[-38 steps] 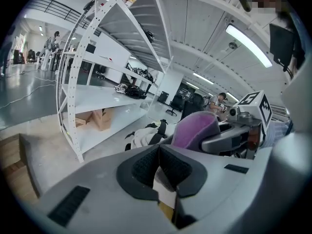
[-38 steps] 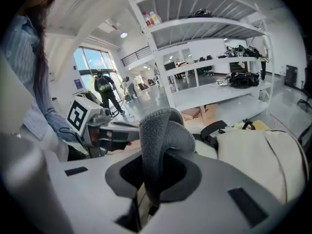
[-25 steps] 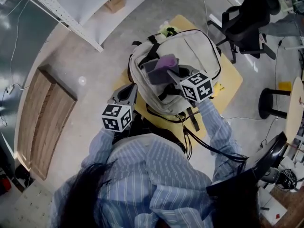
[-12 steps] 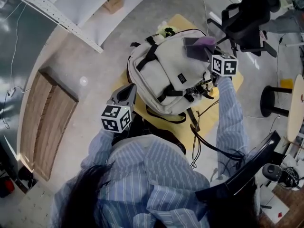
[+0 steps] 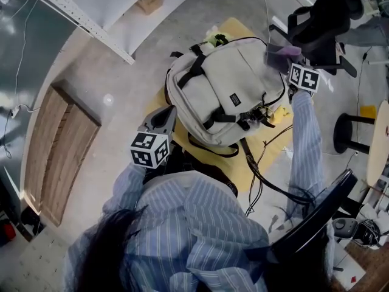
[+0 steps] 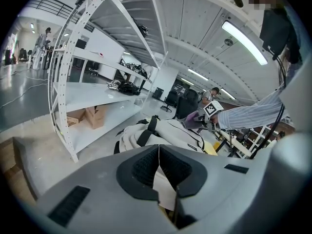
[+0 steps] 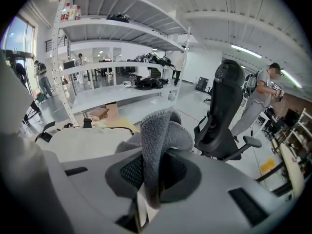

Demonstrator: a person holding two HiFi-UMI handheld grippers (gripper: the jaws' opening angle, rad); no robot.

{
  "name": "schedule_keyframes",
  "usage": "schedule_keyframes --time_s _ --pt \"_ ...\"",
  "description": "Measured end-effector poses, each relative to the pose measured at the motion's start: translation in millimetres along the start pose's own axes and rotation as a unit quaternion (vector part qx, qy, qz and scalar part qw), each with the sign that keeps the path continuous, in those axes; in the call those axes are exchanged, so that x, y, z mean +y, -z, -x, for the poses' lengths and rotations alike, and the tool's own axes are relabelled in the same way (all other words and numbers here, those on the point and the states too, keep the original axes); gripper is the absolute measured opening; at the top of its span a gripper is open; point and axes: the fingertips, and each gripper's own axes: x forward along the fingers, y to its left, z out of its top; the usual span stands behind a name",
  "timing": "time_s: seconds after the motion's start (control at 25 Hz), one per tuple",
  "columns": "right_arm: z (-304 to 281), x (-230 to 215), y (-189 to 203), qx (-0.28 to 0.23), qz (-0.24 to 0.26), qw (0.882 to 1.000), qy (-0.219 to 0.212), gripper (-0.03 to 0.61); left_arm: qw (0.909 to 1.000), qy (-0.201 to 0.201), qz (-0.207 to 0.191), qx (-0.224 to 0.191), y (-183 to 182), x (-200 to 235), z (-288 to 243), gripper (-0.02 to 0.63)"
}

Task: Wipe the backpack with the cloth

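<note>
Head view shows the light grey backpack point(image 5: 225, 90) lying on the yellow tabletop point(image 5: 296, 109). The right gripper point(image 5: 287, 61) is at the far right edge of the backpack, and its jaws are pinching the folded purple-grey cloth point(image 5: 278, 53). The left gripper point(image 5: 163, 118) is beside the near left corner of the backpack, its jaws pressed together with nothing between them. A black office chair point(image 5: 319, 17) stands near the cloth.

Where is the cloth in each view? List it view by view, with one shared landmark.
Head view: cloth upper right, at the backpack's right edge.
Left gripper view: right of centre, beyond the backpack.
Right gripper view: centre, clamped in the right gripper.
Landmark: the backpack.
</note>
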Motion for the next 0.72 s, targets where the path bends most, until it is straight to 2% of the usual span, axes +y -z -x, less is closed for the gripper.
schedule_keyframes --time_s 0.08,0.16,0.32,0.52,0.72 --pt "7.0 1.8 -3.9 -0.007 -0.001 1.000 -0.004 0.041 1.0000 0.002 -0.001 -0.001 0.1 -2.5 0.6 0.006" --pt "19.9 17.9 -12.6 -0.025 -0.003 0.999 -0.029 0.041 1.0000 0.003 0.000 -0.003 0.8 -4.6 1.0 0.006" --pt "58.0 86.1 -26.4 -0.067 0.024 0.990 -0.123 0.041 1.0000 0.004 0.001 -0.005 0.8 -7.2 0.7 0.005" --pt "118.2 194.1 -19.0 -0.089 0.072 0.961 -0.250 0.041 0.9999 0.006 0.001 -0.009 -0.8 -9.6 -0.4 0.006" --pt "168.9 286.0 7.0 -0.082 0.115 0.927 -0.347 0.041 0.9999 0.007 0.001 -0.011 -0.8 -11.6 -0.3 0.006"
